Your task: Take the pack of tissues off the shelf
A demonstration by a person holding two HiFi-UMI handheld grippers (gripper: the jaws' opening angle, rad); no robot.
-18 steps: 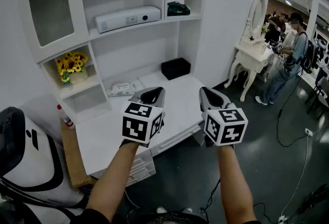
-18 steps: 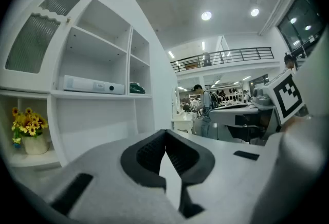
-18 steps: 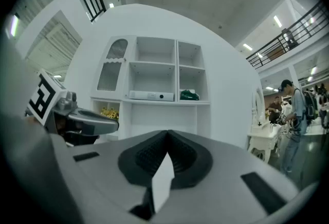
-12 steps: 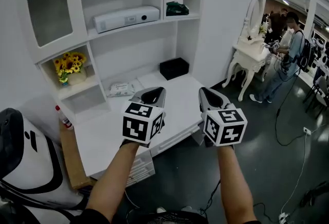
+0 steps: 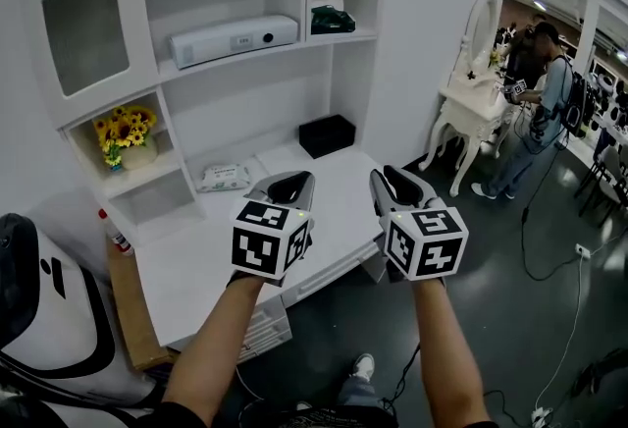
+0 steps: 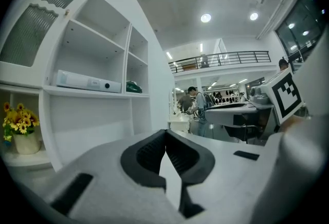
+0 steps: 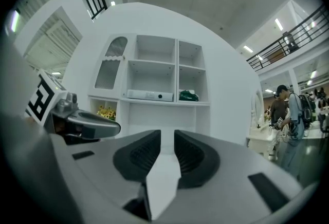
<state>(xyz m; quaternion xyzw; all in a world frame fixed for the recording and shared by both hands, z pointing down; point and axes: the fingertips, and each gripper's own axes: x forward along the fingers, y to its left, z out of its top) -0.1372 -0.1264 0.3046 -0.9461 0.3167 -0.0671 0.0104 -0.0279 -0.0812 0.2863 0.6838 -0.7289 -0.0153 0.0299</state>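
Observation:
A flat white pack of tissues (image 5: 224, 178) lies at the back of the white desk top (image 5: 196, 259), under the shelves. A dark green pack (image 5: 332, 20) sits on the upper right shelf, also seen in the left gripper view (image 6: 133, 87) and the right gripper view (image 7: 188, 96). My left gripper (image 5: 290, 186) hovers over the desk's front part with its jaws shut and empty (image 6: 165, 133). My right gripper (image 5: 397, 183) hangs beside it, jaws a narrow gap apart with nothing between them (image 7: 167, 135). Both are well short of either pack.
A long white device (image 5: 234, 38) lies on the middle shelf. Sunflowers in a pot (image 5: 120, 130) fill a left cubby. A black box (image 5: 327, 134) stands at the desk's back right. A white dressing table (image 5: 471, 112) and people (image 5: 545, 112) are to the right.
The shelf unit has slid a little left in the head view. Both grippers keep about the same place. A shoe now shows at the bottom edge.

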